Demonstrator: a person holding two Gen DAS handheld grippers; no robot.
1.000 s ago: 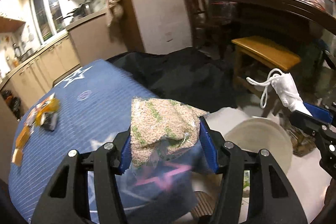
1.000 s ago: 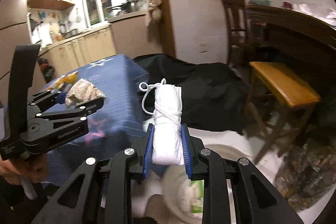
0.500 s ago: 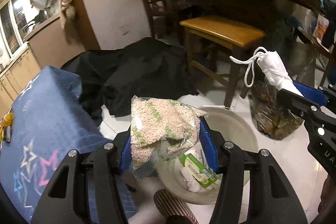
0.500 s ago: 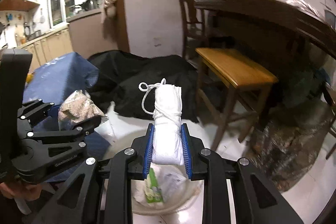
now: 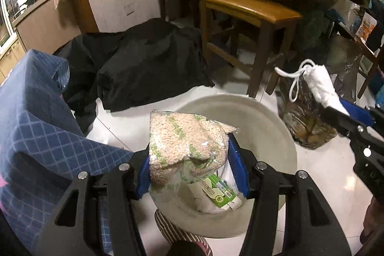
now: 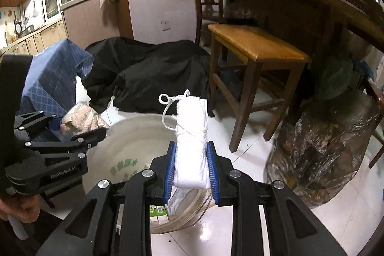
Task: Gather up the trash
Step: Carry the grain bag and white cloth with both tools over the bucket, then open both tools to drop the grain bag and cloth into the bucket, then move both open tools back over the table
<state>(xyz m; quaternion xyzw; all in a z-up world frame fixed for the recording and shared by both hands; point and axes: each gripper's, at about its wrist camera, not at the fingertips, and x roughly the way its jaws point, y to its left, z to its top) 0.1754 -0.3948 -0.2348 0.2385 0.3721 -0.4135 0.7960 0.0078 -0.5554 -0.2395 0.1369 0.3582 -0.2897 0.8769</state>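
Being pinched between the blue pads of the left gripper (image 5: 190,171) is a clear bag of pale pellets (image 5: 182,143), crumpled and printed in green, which is being held over the near rim of a round grey bin (image 5: 271,126) on the white floor. A white cloth bundle (image 6: 191,148), folded and tied with a white cord, is being squeezed between the nearly closed pads of the right gripper (image 6: 191,171), also above the bin's opening. Inside the bin, a green and white carton (image 5: 217,191) and some white scraps are already lying, so part of the trash is judged to be collected; the two held pieces are not yet being let go, and dropping them appears to be the step in hand. Beyond the bin, a blue checked cloth (image 5: 36,126) is being seen at the left, a black cover (image 5: 148,64) on the floor, a wooden stool (image 5: 249,14), and a dark plastic sack (image 6: 321,153) at the right.
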